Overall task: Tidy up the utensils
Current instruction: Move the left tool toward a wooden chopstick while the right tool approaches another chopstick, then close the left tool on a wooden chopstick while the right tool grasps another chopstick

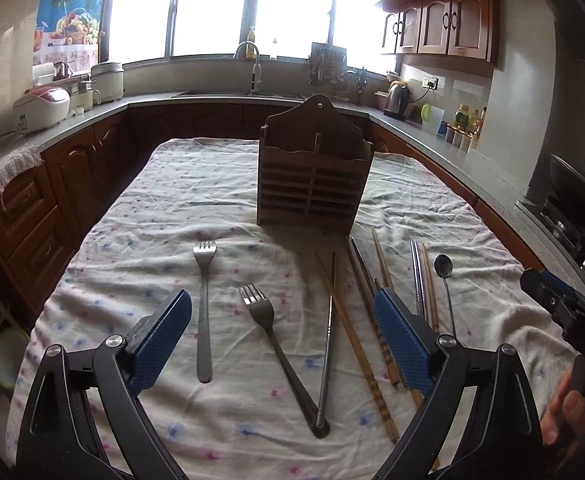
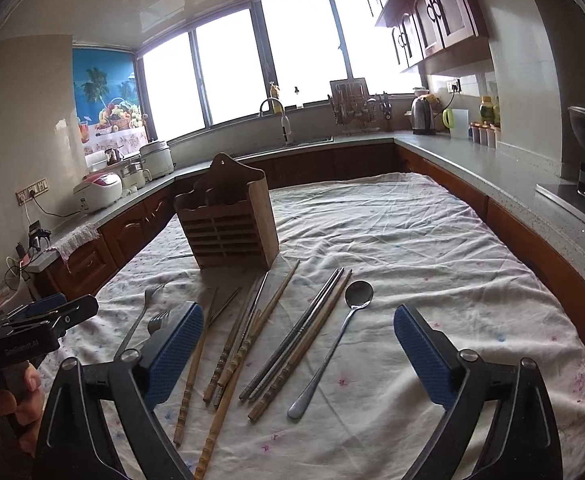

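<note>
A wooden utensil holder stands upright on the flowered tablecloth. In front of it lie two metal forks, a metal chopstick, several bamboo chopsticks, a pair of metal chopsticks and a spoon. My left gripper hovers open above the forks and touches nothing. My right gripper is open above the chopsticks and spoon, with nothing held.
Grey counters with dark wood cabinets ring the table. A rice cooker sits at the left, a sink tap at the back, a kettle and bottles at the right, a wok on the stove. A hand shows at the right edge.
</note>
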The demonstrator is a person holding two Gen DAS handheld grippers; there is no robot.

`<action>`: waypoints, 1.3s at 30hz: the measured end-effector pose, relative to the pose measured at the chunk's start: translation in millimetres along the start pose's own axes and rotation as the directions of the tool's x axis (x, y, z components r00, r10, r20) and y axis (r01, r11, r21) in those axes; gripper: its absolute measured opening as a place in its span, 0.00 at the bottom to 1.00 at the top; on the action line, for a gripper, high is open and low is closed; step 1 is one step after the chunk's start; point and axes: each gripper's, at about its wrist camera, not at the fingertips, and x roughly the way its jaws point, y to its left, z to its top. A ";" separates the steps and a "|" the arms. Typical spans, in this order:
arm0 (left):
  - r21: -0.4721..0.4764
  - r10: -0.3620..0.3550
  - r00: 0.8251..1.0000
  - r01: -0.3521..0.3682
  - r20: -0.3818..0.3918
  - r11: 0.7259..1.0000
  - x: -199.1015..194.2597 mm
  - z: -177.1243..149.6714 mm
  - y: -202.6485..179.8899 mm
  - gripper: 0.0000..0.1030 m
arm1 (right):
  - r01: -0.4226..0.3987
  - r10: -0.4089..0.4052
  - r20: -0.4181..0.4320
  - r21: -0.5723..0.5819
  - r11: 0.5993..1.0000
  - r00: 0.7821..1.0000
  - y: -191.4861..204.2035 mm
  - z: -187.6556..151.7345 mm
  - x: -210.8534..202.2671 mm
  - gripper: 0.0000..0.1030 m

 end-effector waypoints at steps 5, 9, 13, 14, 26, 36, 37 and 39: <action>-0.036 -0.044 0.996 0.041 -0.080 0.999 29.1 12.8 0.9 0.79 | -0.034 0.040 -0.091 0.065 0.997 0.995 -12.5 10.9 35.3 0.61; -0.045 -0.072 0.987 0.066 -0.142 0.997 51.5 20.7 -1.6 0.69 | -0.067 0.082 -0.146 0.102 0.993 0.986 -13.4 20.3 60.5 0.53; -0.048 -0.099 0.972 0.091 -0.214 0.995 77.5 27.4 -7.1 0.59 | -0.081 0.101 -0.184 0.112 0.990 0.978 -10.0 32.8 87.9 0.47; -0.051 -0.108 0.967 0.099 -0.232 0.994 84.1 28.7 -8.0 0.57 | -0.085 0.108 -0.196 0.121 0.989 0.975 -10.3 35.7 95.8 0.46; -0.109 -0.205 0.885 0.175 -0.419 0.978 162.1 37.6 -16.9 0.32 | -0.077 0.137 -0.353 0.179 0.981 0.925 -10.5 46.3 192.7 0.28; -0.114 -0.220 0.850 0.188 -0.479 0.976 196.1 38.7 -20.8 0.19 | -0.042 0.103 -0.462 0.140 0.989 0.881 -3.2 39.7 249.0 0.22; -0.111 -0.218 0.849 0.188 -0.481 0.976 198.6 38.4 -21.3 0.17 | -0.038 0.097 -0.478 0.132 0.991 0.873 -1.9 37.2 253.9 0.22; -0.102 -0.211 0.852 0.185 -0.479 0.977 200.6 39.2 -20.7 0.09 | -0.030 0.072 -0.477 0.094 0.995 0.876 2.7 35.4 258.1 0.19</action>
